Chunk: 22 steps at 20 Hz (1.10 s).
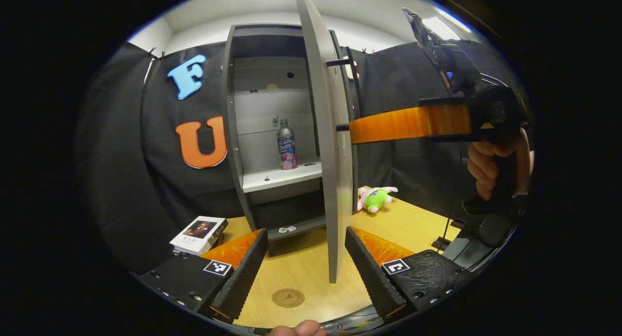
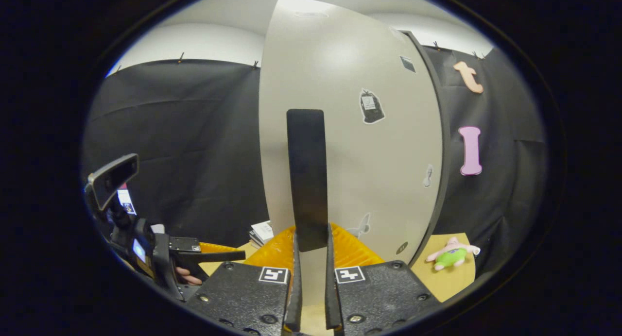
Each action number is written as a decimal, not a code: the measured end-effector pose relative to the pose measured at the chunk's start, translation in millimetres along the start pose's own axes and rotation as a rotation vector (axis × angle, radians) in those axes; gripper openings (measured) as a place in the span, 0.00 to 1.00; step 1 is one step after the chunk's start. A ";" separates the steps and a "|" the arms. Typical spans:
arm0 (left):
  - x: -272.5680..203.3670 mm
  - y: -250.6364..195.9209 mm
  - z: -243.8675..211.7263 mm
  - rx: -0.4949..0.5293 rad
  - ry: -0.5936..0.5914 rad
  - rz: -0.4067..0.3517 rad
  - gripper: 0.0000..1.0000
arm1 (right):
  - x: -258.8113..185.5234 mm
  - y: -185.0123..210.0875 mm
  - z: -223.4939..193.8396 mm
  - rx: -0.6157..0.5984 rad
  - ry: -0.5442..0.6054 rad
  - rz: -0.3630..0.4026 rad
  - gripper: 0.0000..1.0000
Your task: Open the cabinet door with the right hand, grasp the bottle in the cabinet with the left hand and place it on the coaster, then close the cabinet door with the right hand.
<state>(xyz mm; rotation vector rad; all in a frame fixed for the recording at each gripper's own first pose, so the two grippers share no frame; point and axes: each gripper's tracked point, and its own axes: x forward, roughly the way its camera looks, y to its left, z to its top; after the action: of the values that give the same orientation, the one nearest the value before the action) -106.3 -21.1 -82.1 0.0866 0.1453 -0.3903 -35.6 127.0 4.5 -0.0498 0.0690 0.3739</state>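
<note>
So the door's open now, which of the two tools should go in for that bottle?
The left. Its tool is open and faces the bottle standing on the cabinet shelf. The right tool is shut on the door handle, holding the cabinet door open.

walls: draped in black cloth [image 1: 121, 180], white above
table: light wood top [image 1: 311, 273]
light: bright ceiling panel [image 1: 440, 27], upper right

Your matt grey cabinet door [image 2: 350, 132] looks smooth, its black handle [image 2: 306, 180] dull. The pale wooden bench [image 1: 301, 268] has a satin sheen; the silver bottle [image 1: 286, 144] is glossy.
</note>
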 end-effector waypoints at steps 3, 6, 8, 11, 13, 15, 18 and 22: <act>10.4 -4.6 -2.8 -0.010 0.008 -0.026 0.96 | -15.1 -10.7 -2.3 -0.006 -0.003 -0.033 0.22; 21.6 -7.1 -6.9 -0.035 0.015 -0.043 0.96 | -32.1 -22.7 -3.2 0.003 -0.013 -0.081 0.22; 27.7 -5.4 -10.4 -0.048 0.025 -0.038 0.96 | -46.0 -30.1 -4.0 -0.005 -0.026 -0.139 0.22; 39.9 -2.7 -9.3 -0.072 0.018 -0.021 0.96 | -60.9 -43.3 -1.1 -0.026 -0.062 -0.213 0.20; 50.3 -4.5 -12.1 -0.095 0.030 -0.020 0.96 | -70.5 -47.1 4.0 -0.042 -0.099 -0.235 0.20; 58.9 0.0 -15.6 -0.094 0.048 0.000 0.96 | -73.5 -47.2 7.4 -0.053 -0.121 -0.235 0.23; 74.3 -7.7 -11.9 -0.093 0.038 -0.012 0.98 | -83.3 -73.5 -8.7 -0.041 -0.086 -0.340 0.62; 93.8 -16.4 -7.5 -0.065 0.036 -0.027 0.97 | -92.9 -97.5 -13.6 0.075 -0.093 -0.401 1.00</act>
<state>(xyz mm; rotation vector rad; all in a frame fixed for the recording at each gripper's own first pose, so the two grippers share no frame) -27.7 -70.4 -105.2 0.0277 0.1949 -0.4107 -87.0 1.8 1.5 0.0283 -0.0198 -0.0271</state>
